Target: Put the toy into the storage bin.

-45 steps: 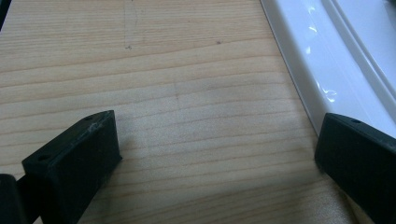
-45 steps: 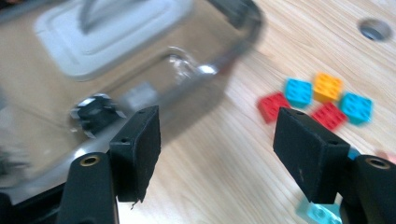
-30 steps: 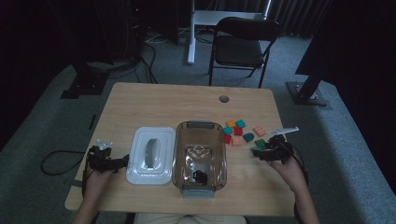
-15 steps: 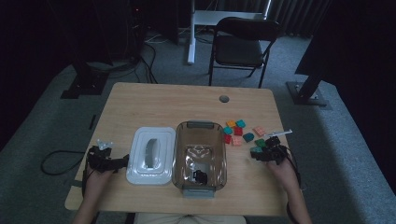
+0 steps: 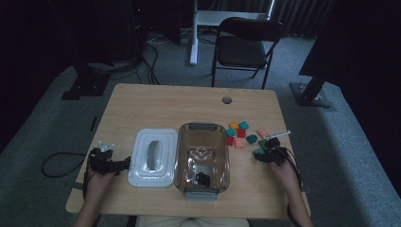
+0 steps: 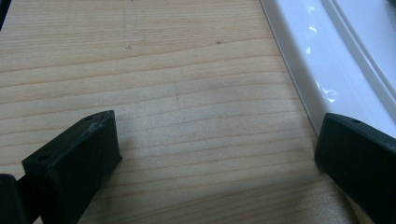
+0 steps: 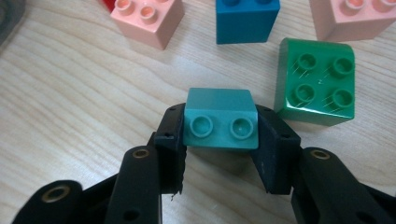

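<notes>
A teal two-stud brick (image 7: 220,119) rests on the wooden table (image 5: 165,106), and my right gripper (image 7: 222,129) is shut on it; its jaws have just been closing, one pad pressing each side. From above, the right gripper (image 5: 269,153) sits at the near edge of the loose brick cluster (image 5: 241,132). A green four-stud brick (image 7: 317,88) lies just beside the held one. My left gripper (image 6: 215,149) stands open over bare wood, one finger (image 6: 359,158) next to the white lid (image 6: 327,60). In the high view the left gripper (image 5: 111,163) is left of the lid (image 5: 153,158).
A clear brownish bin (image 5: 179,156) stands mid-table with a dark object (image 5: 201,178) inside. A pink brick (image 7: 147,18), a blue brick (image 7: 247,18) and another pink brick (image 7: 355,16) lie beyond the held one. A folding chair (image 5: 246,47) stands behind the table.
My right gripper has sunk a little toward the table at the bricks' near edge and closed on the teal brick. The left gripper has stayed put.
</notes>
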